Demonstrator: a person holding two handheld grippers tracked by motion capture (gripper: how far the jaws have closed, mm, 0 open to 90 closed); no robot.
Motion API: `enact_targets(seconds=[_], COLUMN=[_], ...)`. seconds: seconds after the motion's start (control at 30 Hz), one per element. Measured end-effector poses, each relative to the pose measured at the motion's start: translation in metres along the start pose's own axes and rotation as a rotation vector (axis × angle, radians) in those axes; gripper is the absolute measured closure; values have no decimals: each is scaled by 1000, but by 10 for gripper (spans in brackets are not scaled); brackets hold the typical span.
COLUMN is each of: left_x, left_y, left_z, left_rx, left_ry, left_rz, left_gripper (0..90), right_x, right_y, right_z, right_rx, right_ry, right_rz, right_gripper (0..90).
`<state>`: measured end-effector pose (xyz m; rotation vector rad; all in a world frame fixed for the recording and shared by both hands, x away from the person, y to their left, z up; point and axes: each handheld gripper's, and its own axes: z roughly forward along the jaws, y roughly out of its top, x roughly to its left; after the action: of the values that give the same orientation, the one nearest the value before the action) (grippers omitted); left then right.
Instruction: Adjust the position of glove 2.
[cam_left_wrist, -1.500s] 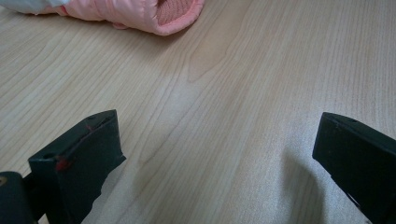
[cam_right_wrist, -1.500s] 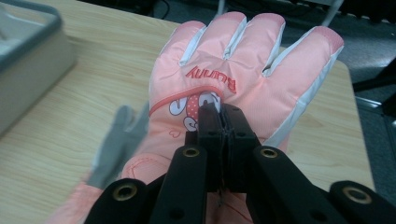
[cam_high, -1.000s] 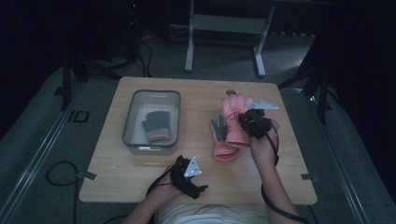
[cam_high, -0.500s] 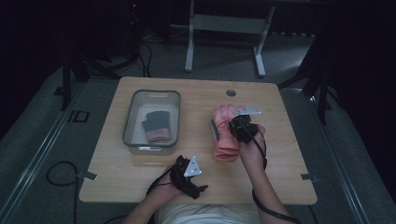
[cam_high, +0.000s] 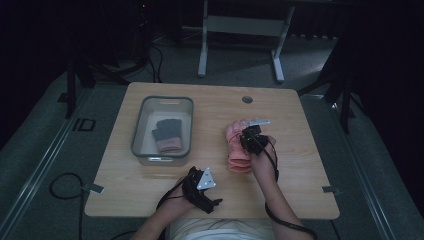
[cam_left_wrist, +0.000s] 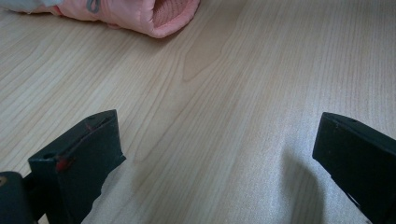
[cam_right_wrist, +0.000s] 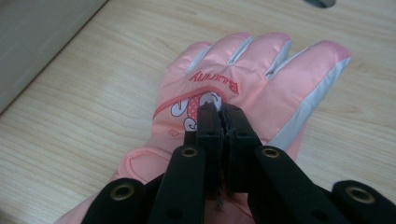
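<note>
Right claw (cam_right_wrist: 220, 112) pinches the pink glove's (cam_right_wrist: 261, 79) back; left claw (cam_left_wrist: 219, 154) rests spread nearby.

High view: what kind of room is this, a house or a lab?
Probably a lab or recording room, not a house. A lone wooden table stands on grey carpet, cables trail on the floor, and dark stands and a metal frame surround it.

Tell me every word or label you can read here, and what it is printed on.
"Bunny", in red letters, upside down in the right gripper view: on the back of the pink padded fabric glove, just beyond the right hand-held gripper.
Nothing else on the table carries readable text.
</note>
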<state>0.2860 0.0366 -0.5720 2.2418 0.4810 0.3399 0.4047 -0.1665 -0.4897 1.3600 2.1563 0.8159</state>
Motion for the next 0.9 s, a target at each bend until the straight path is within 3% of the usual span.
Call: enact_targets(seconds=[0.23,0.43,0.6,0.9], left_x=[0,0,2,3], left_y=[0,0,0,1], left_z=[0,0,-1,0], left_rx=[-2,-6,-21,-7], left_ry=[-2,-4,-14,-13], left_rz=[-5,-6,-20,-10], left_gripper=[9,9,10,10], right_x=[-4,-7,-13,-32], right_y=[-6,-4,2,0], right_z=[8,2,-21,-40], right_rx=[7,-9,-69,-93], right_ry=[36,61,91,113], right_rz=[6,13,-3,-19], right_gripper=[838,762,659,633])
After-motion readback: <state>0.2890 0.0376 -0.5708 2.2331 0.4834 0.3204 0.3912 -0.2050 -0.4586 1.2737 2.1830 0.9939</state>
